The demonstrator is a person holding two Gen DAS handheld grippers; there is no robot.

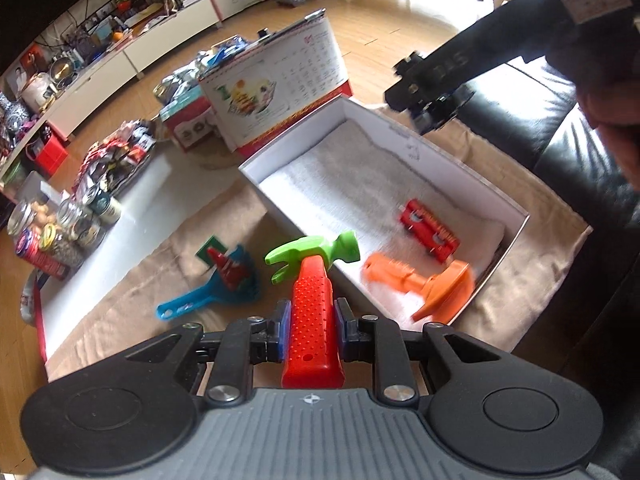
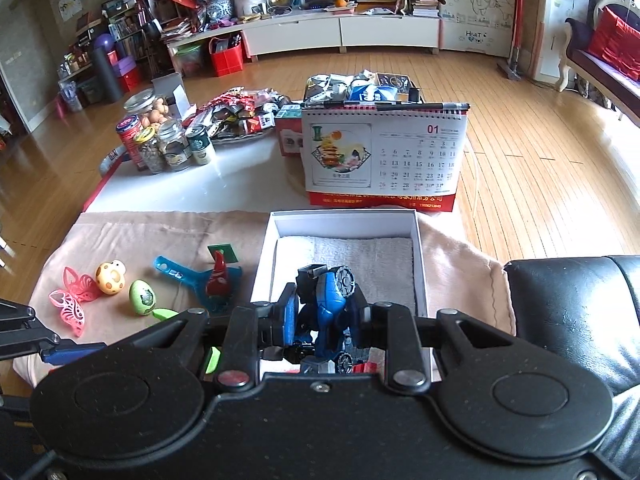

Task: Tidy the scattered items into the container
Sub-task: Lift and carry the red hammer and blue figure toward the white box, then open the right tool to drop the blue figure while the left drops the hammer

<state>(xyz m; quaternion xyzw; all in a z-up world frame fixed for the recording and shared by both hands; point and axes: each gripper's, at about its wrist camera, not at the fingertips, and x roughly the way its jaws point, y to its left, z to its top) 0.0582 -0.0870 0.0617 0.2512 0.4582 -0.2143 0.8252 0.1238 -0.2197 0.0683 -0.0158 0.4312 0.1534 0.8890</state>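
Note:
My left gripper [image 1: 311,322] is shut on the red handle of a toy hammer [image 1: 312,280] with a green head, held over the near-left rim of the white box [image 1: 280,196]. The box, lined with a grey towel, holds a red toy [image 1: 429,230] and an orange funnel-shaped toy [image 1: 424,282]. My right gripper [image 2: 325,320] is shut on a blue toy robot car [image 2: 326,300], held above the box [image 2: 344,216]. On the beige cloth left of the box lie a blue scoop [image 2: 188,276] with a red toy [image 2: 218,278], a green egg [image 2: 142,298], a mushroom toy [image 2: 110,276] and a pink butterfly [image 2: 72,300].
A desk calendar [image 2: 384,156] stands right behind the box. Jars and cans [image 2: 164,144] and a tray of snack packets [image 2: 240,114] sit on the white table top farther back. A black leather sofa [image 2: 572,312] lies to the right.

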